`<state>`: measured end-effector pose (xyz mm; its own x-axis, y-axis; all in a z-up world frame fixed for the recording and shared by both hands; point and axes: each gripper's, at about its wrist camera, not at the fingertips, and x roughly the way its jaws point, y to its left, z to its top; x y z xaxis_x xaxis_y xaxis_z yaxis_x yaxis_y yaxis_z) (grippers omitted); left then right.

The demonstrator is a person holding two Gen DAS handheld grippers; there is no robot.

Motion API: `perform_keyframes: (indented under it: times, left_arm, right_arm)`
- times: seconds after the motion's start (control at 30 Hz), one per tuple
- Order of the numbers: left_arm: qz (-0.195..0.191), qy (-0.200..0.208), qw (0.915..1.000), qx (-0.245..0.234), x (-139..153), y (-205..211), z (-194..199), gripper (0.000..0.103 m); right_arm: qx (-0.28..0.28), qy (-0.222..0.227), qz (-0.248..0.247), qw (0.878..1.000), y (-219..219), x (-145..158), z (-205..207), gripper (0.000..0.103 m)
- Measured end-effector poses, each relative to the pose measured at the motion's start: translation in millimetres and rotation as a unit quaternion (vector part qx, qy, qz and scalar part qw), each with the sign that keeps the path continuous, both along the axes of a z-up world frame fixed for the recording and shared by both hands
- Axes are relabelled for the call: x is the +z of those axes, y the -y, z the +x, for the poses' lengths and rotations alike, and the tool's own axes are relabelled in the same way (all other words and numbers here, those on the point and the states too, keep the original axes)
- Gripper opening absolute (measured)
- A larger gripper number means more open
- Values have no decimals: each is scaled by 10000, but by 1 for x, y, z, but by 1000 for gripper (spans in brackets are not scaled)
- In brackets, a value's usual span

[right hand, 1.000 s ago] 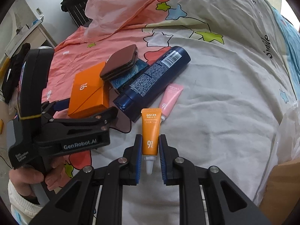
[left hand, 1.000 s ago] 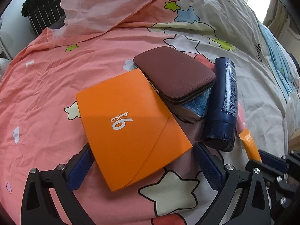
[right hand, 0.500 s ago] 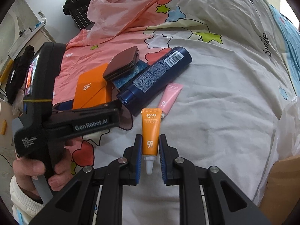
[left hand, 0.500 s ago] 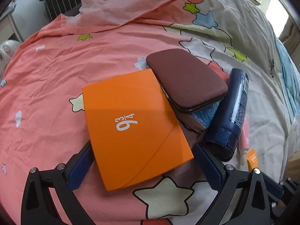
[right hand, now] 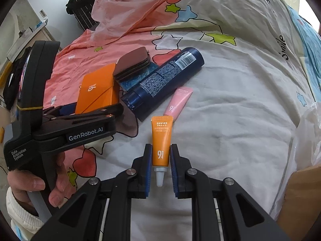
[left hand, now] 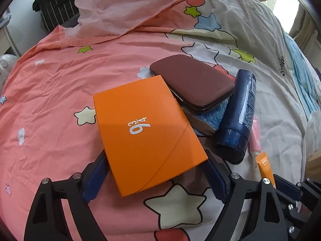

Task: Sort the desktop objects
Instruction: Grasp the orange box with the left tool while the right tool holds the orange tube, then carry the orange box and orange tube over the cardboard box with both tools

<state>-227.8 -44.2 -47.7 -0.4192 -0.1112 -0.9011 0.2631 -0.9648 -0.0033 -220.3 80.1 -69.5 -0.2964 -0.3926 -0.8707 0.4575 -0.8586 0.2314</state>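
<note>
An orange box (left hand: pixel 144 128) marked 9¾ lies on the star-print bedcover (left hand: pixel 60 100). My left gripper (left hand: pixel 156 157) straddles its near end with jaws closing, and the blue pads (left hand: pixel 100 168) meet the box's two sides. My right gripper (right hand: pixel 161 150) is shut on a small orange sunscreen tube (right hand: pixel 161 134), cap toward the camera, just above the white part of the cover. That orange tube (left hand: pixel 264 164) also shows at the lower right of the left wrist view.
A maroon case (left hand: pixel 192 84) rests on a blue packet (left hand: pixel 210 116) beside the box. A dark blue bottle (left hand: pixel 240 112) and a pink tube (right hand: pixel 179 100) lie to their right. Crumpled pink cloth (left hand: pixel 130 6) lies at the back, a cardboard edge (right hand: pixel 301 200) at the right.
The left jaws have narrowed from wide open until the pads reach the orange box's sides. The right gripper keeps the orange tube and has barely moved.
</note>
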Motion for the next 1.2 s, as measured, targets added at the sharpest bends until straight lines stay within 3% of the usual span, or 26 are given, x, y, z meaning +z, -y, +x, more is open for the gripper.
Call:
perform_keyframes:
  times: [0.23, 0.6, 0.9, 1.2]
  left_arm:
    - [-280, -140, 9991, -303, 18, -12, 16, 89]
    - [-254, -514, 9961, -668, 53, -30, 62, 89]
    - [-333, -940, 9895, -1043, 97, -60, 109, 89]
    - [-517, -1440, 9769, -1493, 144, -106, 156, 89]
  right_arm:
    - [-73, -17, -5, 10000, -9, 2, 2, 16]
    - [-354, -186, -40, 9992, -49, 22, 44, 16]
    - [-632, -632, -144, 9959, -80, 74, 97, 16]
    - [-863, -1115, -114, 9899, -106, 119, 143, 16]
